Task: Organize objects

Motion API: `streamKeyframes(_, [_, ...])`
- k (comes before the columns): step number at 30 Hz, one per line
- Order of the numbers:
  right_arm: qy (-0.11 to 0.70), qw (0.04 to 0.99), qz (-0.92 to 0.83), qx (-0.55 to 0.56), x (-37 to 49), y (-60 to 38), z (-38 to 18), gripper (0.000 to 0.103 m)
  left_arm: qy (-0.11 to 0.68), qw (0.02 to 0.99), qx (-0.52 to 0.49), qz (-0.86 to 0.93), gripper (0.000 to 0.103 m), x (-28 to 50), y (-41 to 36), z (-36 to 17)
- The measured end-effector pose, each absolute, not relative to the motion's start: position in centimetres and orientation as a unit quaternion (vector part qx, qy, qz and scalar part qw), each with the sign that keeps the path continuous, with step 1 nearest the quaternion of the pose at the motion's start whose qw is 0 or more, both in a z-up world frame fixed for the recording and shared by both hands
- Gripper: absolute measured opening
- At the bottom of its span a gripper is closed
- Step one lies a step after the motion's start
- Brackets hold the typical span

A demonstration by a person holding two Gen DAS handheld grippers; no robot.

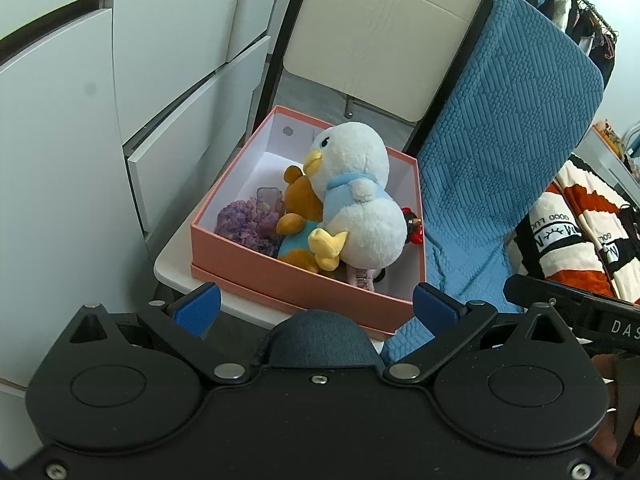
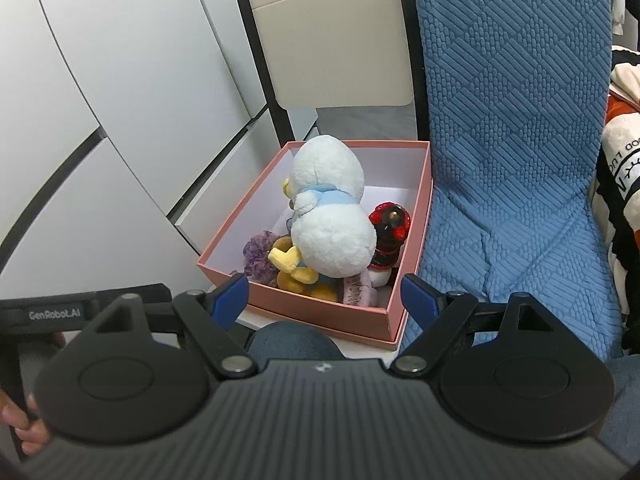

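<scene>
A pink box (image 1: 288, 284) (image 2: 320, 308) stands on a small white chair seat. Inside it sit a white plush duck (image 1: 360, 200) (image 2: 328, 216), a brown bear toy (image 1: 300, 204) (image 2: 288, 278), a purple fluffy thing (image 1: 248, 222) (image 2: 258, 250), a red and black figure (image 1: 412, 224) (image 2: 386, 236) and a pink clip (image 2: 356, 294). My left gripper (image 1: 318, 306) hangs open in front of the box's near wall, nothing between its blue pads. My right gripper (image 2: 324, 298) is likewise open before the box, holding nothing.
A blue quilted cushion (image 1: 500, 152) (image 2: 512, 160) leans right of the box. A beige chair back (image 1: 380, 28) (image 2: 332, 40) rises behind. White drawers (image 1: 72, 160) fill the left. A striped orange, white and black cloth (image 1: 572, 232) lies far right. A denim knee (image 1: 320, 340) shows below.
</scene>
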State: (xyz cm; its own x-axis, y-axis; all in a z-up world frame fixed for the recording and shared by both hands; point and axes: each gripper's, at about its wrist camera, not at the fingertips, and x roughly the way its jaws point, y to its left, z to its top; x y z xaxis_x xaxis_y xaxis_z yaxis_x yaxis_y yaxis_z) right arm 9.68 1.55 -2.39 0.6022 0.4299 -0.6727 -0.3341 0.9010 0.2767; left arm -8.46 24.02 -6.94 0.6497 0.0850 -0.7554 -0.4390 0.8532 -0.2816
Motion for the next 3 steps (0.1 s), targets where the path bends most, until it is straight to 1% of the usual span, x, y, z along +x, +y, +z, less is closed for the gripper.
streamKeyframes(3, [0.39, 0.893, 0.216, 0.059, 9.6, 1.55, -2.31, 0.085, 0.389, 0.881, -0.225, 0.15, 0.102, -8.43, 23.96, -6.89])
